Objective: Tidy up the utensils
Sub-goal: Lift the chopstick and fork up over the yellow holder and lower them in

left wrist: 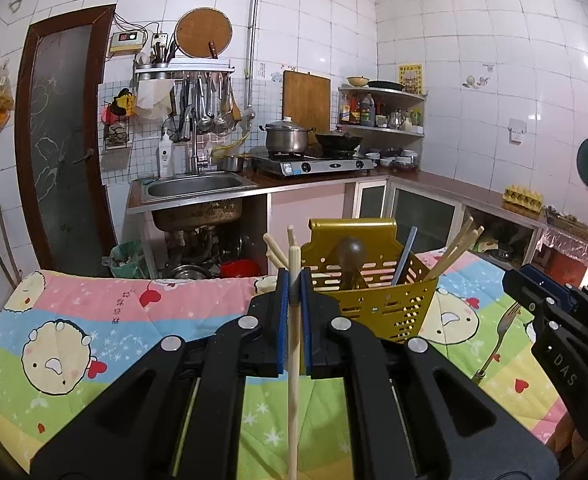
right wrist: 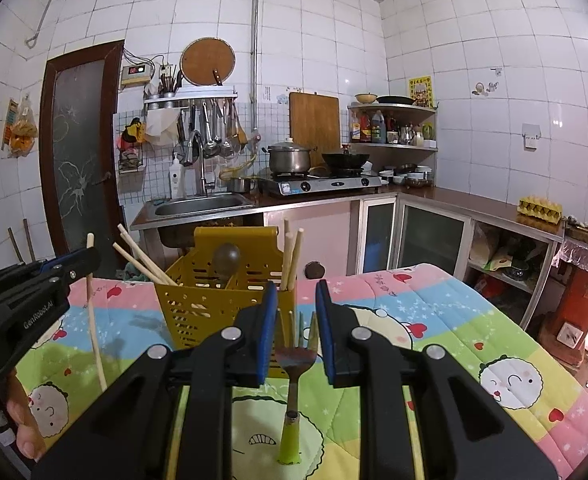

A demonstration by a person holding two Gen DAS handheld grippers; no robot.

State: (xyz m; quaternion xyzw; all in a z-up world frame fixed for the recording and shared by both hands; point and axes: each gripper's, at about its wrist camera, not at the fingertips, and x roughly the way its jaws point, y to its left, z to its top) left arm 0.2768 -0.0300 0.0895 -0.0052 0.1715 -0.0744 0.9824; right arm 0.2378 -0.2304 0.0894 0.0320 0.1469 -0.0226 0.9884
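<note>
Our left hand-held gripper [left wrist: 294, 280] pinches one upright chopstick [left wrist: 293, 344] just before the yellow utensil holder [left wrist: 373, 300]. Our right hand-held gripper [right wrist: 294, 304] hangs spread above the fork [right wrist: 294, 364] lying on the worktop [right wrist: 433, 320], open quilt to its right.

Black hand-held gripper [right wrist: 292, 300], blue pads [right wrist: 268, 334], silver screws.

The chopstick [left wrist: 294, 344] is pale, smooth wood. The holder [left wrist: 373, 300] beside it is shiny yellow plastic with slots. The fork [right wrist: 297, 360] in front of the holder has a dull metal head and a green plastic handle. Under the holder lies a soft quilted cloth [right wrist: 433, 320]. Each gripper [left wrist: 294, 284] [right wrist: 293, 304] is matt black plastic with blue pads.
</note>
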